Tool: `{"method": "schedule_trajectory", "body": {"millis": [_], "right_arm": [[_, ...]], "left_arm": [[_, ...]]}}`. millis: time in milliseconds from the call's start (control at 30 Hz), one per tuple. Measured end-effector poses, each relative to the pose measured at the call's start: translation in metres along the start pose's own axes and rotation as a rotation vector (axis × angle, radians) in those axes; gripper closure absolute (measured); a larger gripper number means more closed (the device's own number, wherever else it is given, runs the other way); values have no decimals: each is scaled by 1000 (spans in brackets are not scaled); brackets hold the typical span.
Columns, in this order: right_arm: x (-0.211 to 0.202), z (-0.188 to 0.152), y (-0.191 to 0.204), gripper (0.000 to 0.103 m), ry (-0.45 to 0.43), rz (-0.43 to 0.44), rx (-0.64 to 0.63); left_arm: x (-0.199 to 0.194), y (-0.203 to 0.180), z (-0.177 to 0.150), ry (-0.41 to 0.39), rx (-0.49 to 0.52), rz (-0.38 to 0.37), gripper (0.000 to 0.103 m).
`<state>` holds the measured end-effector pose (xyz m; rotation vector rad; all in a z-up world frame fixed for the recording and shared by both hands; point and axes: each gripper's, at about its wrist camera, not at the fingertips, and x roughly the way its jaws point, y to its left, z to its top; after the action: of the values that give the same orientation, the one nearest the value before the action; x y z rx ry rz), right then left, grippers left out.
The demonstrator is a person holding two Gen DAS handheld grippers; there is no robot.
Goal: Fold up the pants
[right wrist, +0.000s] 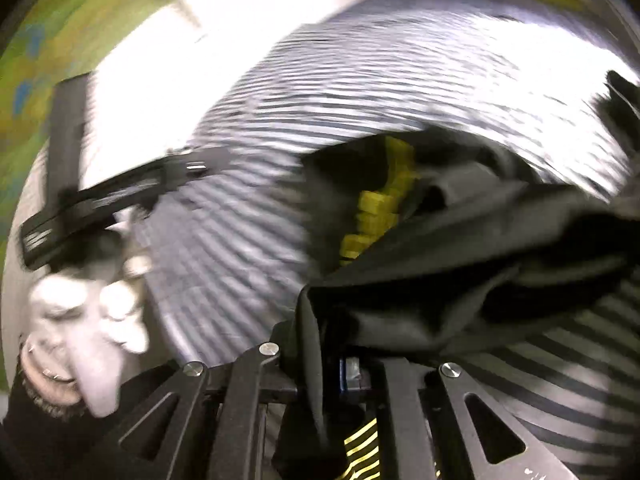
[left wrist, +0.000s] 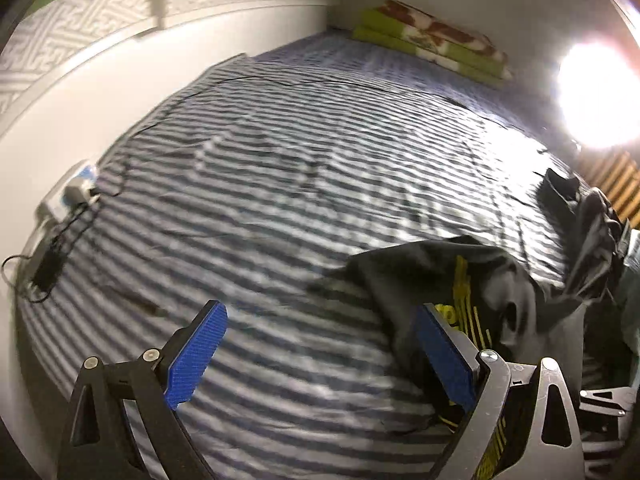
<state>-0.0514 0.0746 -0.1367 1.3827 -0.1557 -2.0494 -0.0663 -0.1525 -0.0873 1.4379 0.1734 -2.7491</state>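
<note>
Pants (right wrist: pixel 460 280) clamped in R hand-held gripper (right wrist: pixel 348 364); L (left wrist: pixel 320 356) wide.

Pants (left wrist: pixel 460 280) lie bunched on the bed (left wrist: pixel 280 184), near right; folded blanket (left wrist: pixel 432 44) far; charger (left wrist: pixel 48 268) left.

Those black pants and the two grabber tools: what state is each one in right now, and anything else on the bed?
Black pants: crumpled, unfolded, one part lifted.
Left gripper: jaws wide open, empty.
Right gripper: jaws shut on the pants' fabric.
Striped bedsheet: spread out, lightly wrinkled.
Green blanket: folded, at the far end.
</note>
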Motion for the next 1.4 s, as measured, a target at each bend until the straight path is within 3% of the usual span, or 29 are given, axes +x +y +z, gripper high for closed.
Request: {"method": "schedule_trajectory", "body": {"millis": [100, 167, 300, 400, 533, 633, 667, 700, 733, 767, 833, 900, 1033, 1100, 1167, 1233, 1267, 1300, 1333, 1400], "right_arm": [[13, 6, 12, 89, 55, 33, -46], [7, 7, -2, 78, 71, 60, -2], [-38, -6, -55, 56, -18, 116, 152], [-62, -20, -100, 50, -74, 9, 266], [-63, -38, -163, 49, -85, -106, 474], [-65, -52, -188, 49, -84, -92, 564], [-71, -57, -190, 49, -99, -43, 579], [-73, -57, -187, 49, -106, -19, 578], [-79, -60, -184, 49, -103, -1, 565], [-85, -62, -181, 49, -99, -1, 549], [-102, -68, -176, 48, -110, 12, 514], [-116, -73, -176, 44, -128, -10, 498], [-112, -78, -185, 41, -106, -82, 527], [-100, -80, -187, 41, -78, -65, 544], [-85, -83, -180, 41, -30, -36, 526], [-66, -82, -166, 41, 22, 2, 484], [-58, -81, -157, 43, 44, 23, 457], [-53, -78, -148, 57, 46, 46, 430], [-50, -75, -142, 80, 51, 62, 407], [-44, -62, -126, 95, 60, 81, 367]], "left_arm": [[-2, 16, -9, -5, -11, 2, 7], [-11, 13, -20, 5, 28, -33, 7], [5, -19, -36, 60, 151, -88, 6], [31, -46, -45, 148, 194, -135, 6], [74, -77, -49, 221, 232, -100, 6], [100, -92, -50, 258, 211, -92, 8], [105, -97, -51, 267, 209, -103, 12], [107, -101, -53, 276, 212, -120, 30], [110, -111, -56, 293, 240, -134, 55], [110, -117, -59, 296, 263, -132, 64], [102, -126, -61, 281, 297, -149, 93], [90, -123, -57, 263, 266, -182, 100], [59, -99, -40, 196, 165, -202, 100], [42, -89, -39, 200, 154, -241, 98], [22, -93, -50, 239, 199, -298, 84], [2, -108, -70, 265, 295, -337, 48], [-6, -114, -78, 265, 333, -345, 39], [-13, -119, -84, 261, 364, -354, 28], [-24, -126, -91, 251, 392, -360, 27], [-38, -129, -94, 222, 402, -351, 27]]}}
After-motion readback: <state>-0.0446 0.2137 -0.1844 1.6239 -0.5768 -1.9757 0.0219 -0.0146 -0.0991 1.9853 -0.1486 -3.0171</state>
